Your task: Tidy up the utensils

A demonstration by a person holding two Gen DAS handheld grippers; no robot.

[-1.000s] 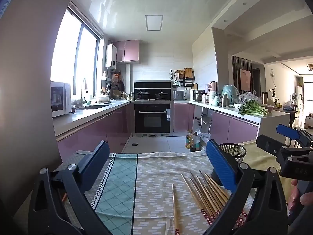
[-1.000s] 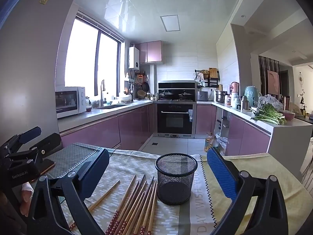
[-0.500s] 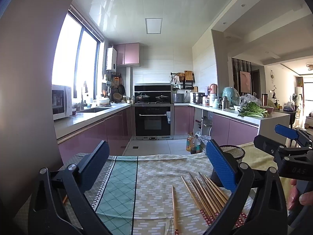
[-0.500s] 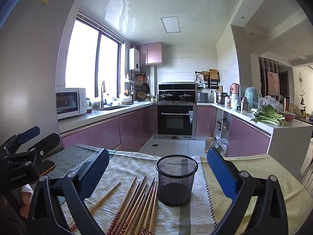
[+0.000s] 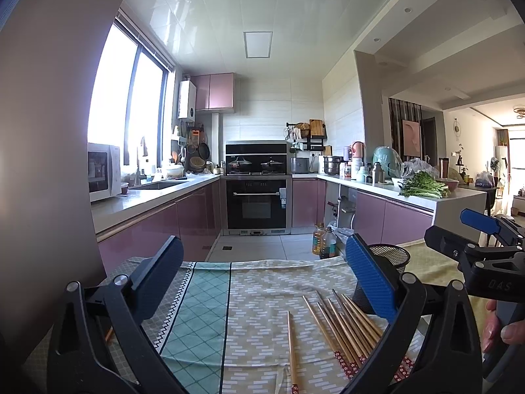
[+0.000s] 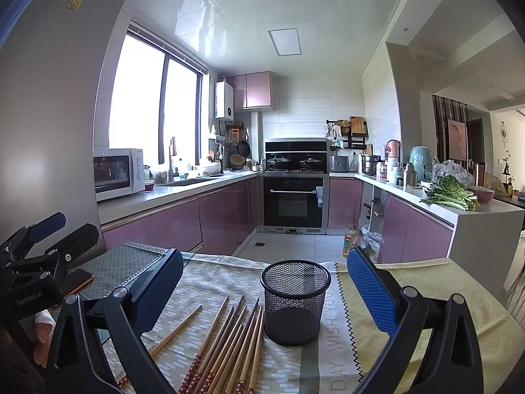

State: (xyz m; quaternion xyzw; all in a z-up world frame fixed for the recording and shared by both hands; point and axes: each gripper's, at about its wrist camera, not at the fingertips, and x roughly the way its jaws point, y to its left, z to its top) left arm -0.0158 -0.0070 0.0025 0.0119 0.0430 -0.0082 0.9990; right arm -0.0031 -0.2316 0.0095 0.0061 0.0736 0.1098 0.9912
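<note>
Several wooden chopsticks (image 6: 229, 344) with red patterned ends lie fanned on the tablecloth, just left of an upright black mesh cup (image 6: 295, 298). One chopstick (image 6: 174, 330) lies apart on the left. My right gripper (image 6: 262, 282) hovers open above them, nothing between its blue pads. In the left wrist view the same chopsticks (image 5: 344, 328) lie low right, the single chopstick (image 5: 291, 348) nearer the middle, and the mesh cup (image 5: 390, 256) is half hidden behind the right finger. My left gripper (image 5: 262, 269) is open and empty. The right gripper (image 5: 485, 249) shows at the far right, held by a hand.
A patterned tablecloth (image 5: 256, 295) covers the table, whose far edge drops to the kitchen floor. A phone (image 6: 78, 279) lies on the cloth at the left, near the left gripper (image 6: 42, 246). Oil bottles (image 6: 351, 243) stand on the floor beyond.
Both views have tilted slightly upward, so the table items sit a little lower in frame. Chopsticks and cup have not moved; both grippers stay open.
</note>
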